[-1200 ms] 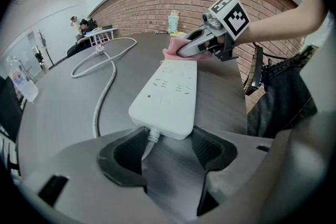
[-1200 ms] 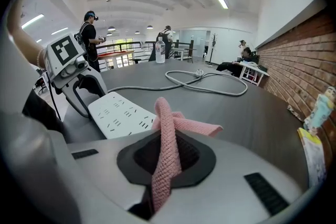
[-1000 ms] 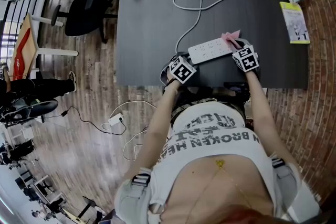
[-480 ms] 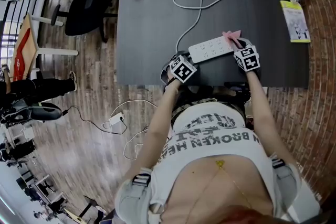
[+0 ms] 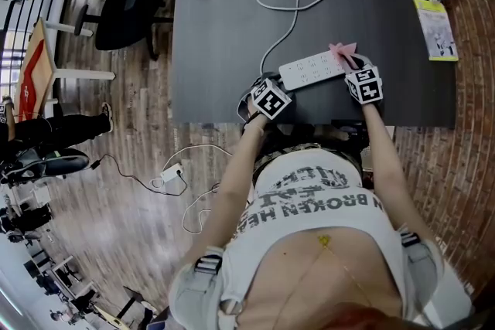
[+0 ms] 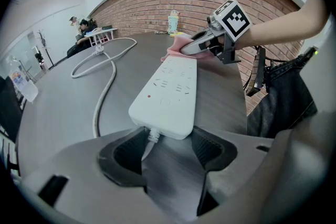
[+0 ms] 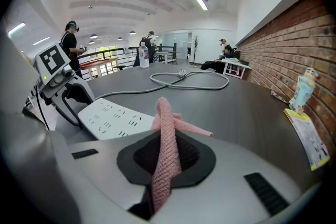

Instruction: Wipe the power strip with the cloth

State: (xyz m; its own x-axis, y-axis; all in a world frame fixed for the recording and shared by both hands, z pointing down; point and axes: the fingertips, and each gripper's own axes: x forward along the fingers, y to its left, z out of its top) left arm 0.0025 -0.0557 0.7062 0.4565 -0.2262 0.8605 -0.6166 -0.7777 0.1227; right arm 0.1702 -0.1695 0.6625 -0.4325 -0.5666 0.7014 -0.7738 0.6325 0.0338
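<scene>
Cloth (image 7: 167, 149) of a pink, open-knit weave was pinched between the pressed-together jaws of the right gripper (image 7: 167, 157). It stood up from the jaws as a narrow twisted strip, and a loose corner trailed out to the right over the table (image 5: 224, 27). In the head view the cloth (image 5: 343, 52) was seen at the right end of the power strip (image 5: 312, 70), just beyond the tips of the right gripper (image 5: 352, 63). From the left gripper view the pink bundle (image 6: 181, 44) was seen lying against the far end of the strip, under the right gripper (image 6: 202, 43).

The power strip (image 6: 168, 94) was shown as a long, flat, white block with rounded corners. Rows of socket slots ran along its top, and a small red dot was seen near the cable end. It lay flat on the dark table close to the near edge, set slightly askew, with its right end farther away. A white cable (image 5: 294, 4) left the strip's left end and looped away toward the far side of the table.

The jaws of the left gripper (image 6: 168, 149) were spread, and the cable end of the strip sat right at their tips. Whether the pads (image 6: 207, 147) were touching it could not be told. In the head view the left gripper (image 5: 272, 91) was seen at the strip's left end. In the right gripper view the strip (image 7: 118, 118) was seen just left of the jaws.
</scene>
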